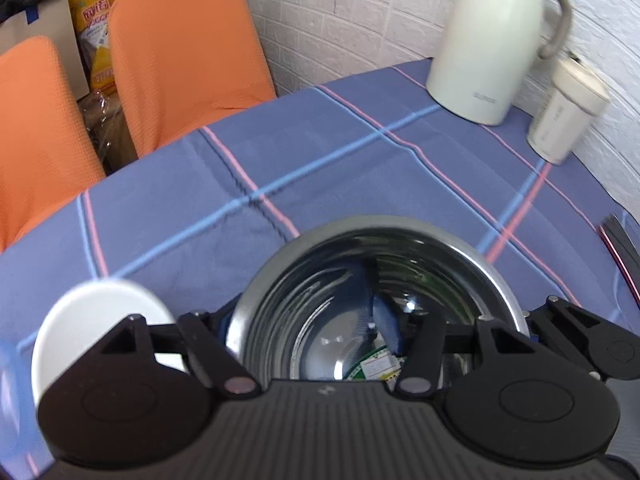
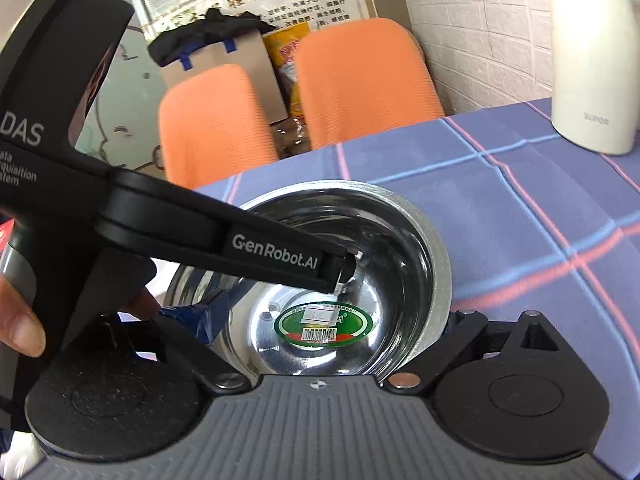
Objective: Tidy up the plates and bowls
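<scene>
Bowl: the steel bowl [image 1: 380,226] sits right against your two grippers, over the near part of the blue checked tablecloth [image 1: 320,160]. You can see a green sticker [image 2: 324,324] on its floor. Whether it rests on the cloth or is lifted, cannot tell.
Left gripper [image 1: 304,320]: one finger [image 2: 340,268] reaches down inside the bowl and the other shows outside its left wall. Pinch on the wall cannot be told.
Right gripper [image 2: 330,316]: jaws spread wide, one finger on each side of the bowl. Contact cannot be told.
Hand [image 2: 16,320]: yours, on the left handle.
Left side: white plate [image 1: 100,312] just beside the bowl.
Far edge: cloth drops off at two orange chairs [image 1: 180,48].
Right side: white jug [image 1: 488,40] and cup [image 1: 568,112] against the brick wall [image 1: 340,8].
Open room: bare cloth ahead, between bowl and jug.
</scene>
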The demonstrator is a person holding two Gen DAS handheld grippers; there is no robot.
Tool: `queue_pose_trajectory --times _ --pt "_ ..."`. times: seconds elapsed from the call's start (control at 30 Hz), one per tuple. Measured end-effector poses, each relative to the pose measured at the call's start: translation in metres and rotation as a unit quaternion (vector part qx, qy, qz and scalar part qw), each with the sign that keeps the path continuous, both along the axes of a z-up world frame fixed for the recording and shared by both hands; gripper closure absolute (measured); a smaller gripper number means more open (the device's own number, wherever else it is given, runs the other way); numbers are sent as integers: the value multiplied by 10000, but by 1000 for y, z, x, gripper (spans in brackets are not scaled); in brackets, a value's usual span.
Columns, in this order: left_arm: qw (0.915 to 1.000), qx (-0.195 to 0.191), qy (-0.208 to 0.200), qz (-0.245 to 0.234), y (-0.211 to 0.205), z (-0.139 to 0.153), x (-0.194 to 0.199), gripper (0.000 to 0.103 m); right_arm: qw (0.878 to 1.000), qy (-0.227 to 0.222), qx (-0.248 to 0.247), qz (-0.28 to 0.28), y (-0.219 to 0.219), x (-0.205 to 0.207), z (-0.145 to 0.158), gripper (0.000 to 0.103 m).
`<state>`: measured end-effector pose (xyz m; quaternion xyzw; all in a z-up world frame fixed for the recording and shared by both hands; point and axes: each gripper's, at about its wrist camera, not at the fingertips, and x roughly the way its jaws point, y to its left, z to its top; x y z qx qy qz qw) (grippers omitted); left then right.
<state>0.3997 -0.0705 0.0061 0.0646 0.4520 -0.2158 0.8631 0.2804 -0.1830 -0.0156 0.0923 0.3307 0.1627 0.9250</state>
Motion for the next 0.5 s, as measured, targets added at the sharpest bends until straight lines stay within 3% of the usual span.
queue_pose_trajectory --times 0.3,0.5 --pt "9999 -9 -29 -169 14 0 -124 43 9996 98 -213 142 16 -99 -3 19" --pt "9998 -185 68 26 29 -12 -165 43 9989 281 -229 314 25 -125 -9 19"
